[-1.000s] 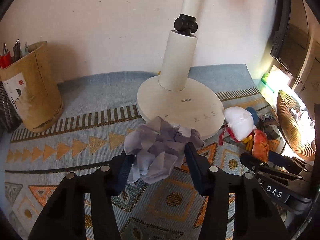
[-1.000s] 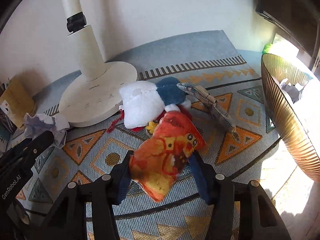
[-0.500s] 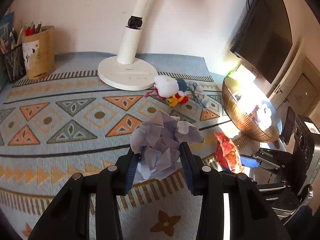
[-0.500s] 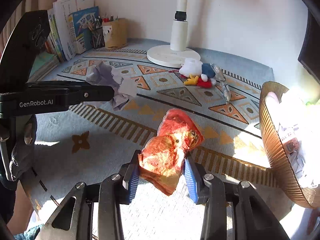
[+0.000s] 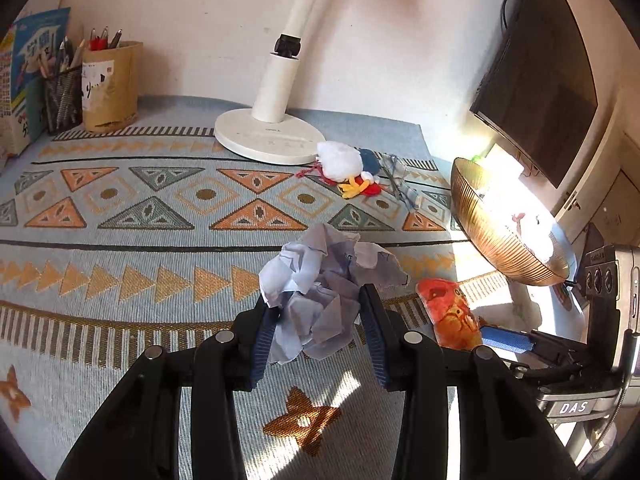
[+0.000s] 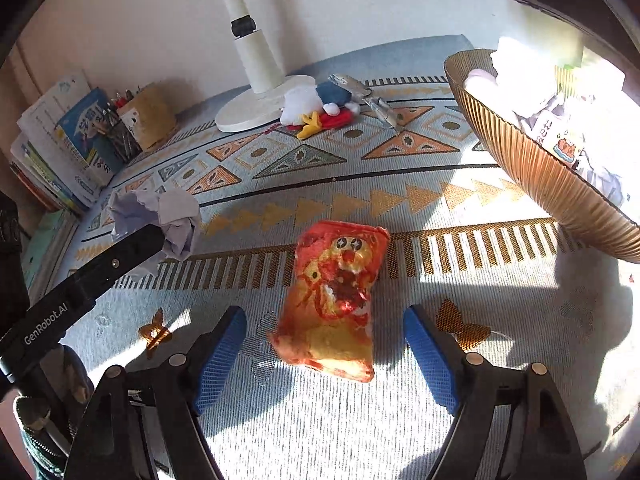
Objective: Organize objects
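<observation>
The left gripper (image 5: 318, 320) is clamping a crumpled paper ball (image 5: 324, 280), holding it above the rug (image 5: 160, 240) on the near side of the lamp base (image 5: 270, 140). The right gripper (image 6: 325, 354) is standing wide open, jaws well apart, with the orange snack bag (image 6: 334, 300) lying between them on the rug, touching neither pad as far as I can tell. The bag is sitting near the gold basket (image 6: 532, 168), which is right of the lamp base and already holding paper and wrappers.

Risks, judged from here:
- The paper ball is loose and springy, with only part of it pinched, so it is likely slipping out if the left gripper is swinging fast toward the basket.
- The bag is thin and slick, so a re-grip may be pushing it along the rug instead of catching it.
- The basket rim is tilting up high, so a low approach may be knocking it or dropping things short.
- The two grippers are working close together, so they may be bumping each other.

Hard to make out:
- The basket contents are washing out in sun glare in both views.
- Whether the bag is lying flat or bent up is unclear.
- A duck toy (image 6: 316, 108) is resting just beside the lamp base, next to a silvery wrapper (image 6: 376, 100) whose type I cannot tell.
- The lamp head is cutting off at the top of both views.
- The pen cup (image 5: 108, 84), far left of the lamp base, is partly blocking the books (image 5: 28, 80).
</observation>
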{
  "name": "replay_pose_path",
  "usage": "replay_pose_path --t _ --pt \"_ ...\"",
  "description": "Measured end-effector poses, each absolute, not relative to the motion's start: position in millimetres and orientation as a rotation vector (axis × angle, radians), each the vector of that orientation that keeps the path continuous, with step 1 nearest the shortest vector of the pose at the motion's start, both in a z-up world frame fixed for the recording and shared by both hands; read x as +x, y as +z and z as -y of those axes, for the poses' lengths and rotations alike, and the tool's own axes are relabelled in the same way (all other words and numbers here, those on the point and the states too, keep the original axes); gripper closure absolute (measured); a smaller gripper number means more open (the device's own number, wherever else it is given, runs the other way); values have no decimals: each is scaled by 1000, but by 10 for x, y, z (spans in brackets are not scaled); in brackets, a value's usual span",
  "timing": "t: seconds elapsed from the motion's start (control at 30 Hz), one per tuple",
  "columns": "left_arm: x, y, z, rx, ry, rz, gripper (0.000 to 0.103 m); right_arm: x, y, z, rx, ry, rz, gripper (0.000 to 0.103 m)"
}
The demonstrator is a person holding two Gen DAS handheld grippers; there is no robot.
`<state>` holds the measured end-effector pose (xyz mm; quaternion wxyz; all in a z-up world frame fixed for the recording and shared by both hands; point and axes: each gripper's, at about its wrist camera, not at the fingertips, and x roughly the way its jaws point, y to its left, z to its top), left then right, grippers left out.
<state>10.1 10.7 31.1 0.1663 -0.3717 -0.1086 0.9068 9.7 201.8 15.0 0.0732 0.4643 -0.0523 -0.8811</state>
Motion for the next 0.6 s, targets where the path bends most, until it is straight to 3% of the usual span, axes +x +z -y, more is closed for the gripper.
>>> replay_pose_path --t 0.03,0.07,0.13,0.27,0.6 --pt "94 310 -90 -1059 2583 321 65 71 147 -1962 1404 -2686 78 48" --pt "91 309 -80 -1059 2583 330 65 47 151 -1920 1401 -2698 12 50" --pt "90 308 -76 -1059 2582 337 65 12 172 -1827 1369 -2695 -98 65" --pt "131 329 -130 -1036 2571 290 65 95 332 -1704 1160 -2701 -429 66" --pt "109 289 -202 -1064 2634 226 63 -79 145 -2043 1250 -2545 -29 66"
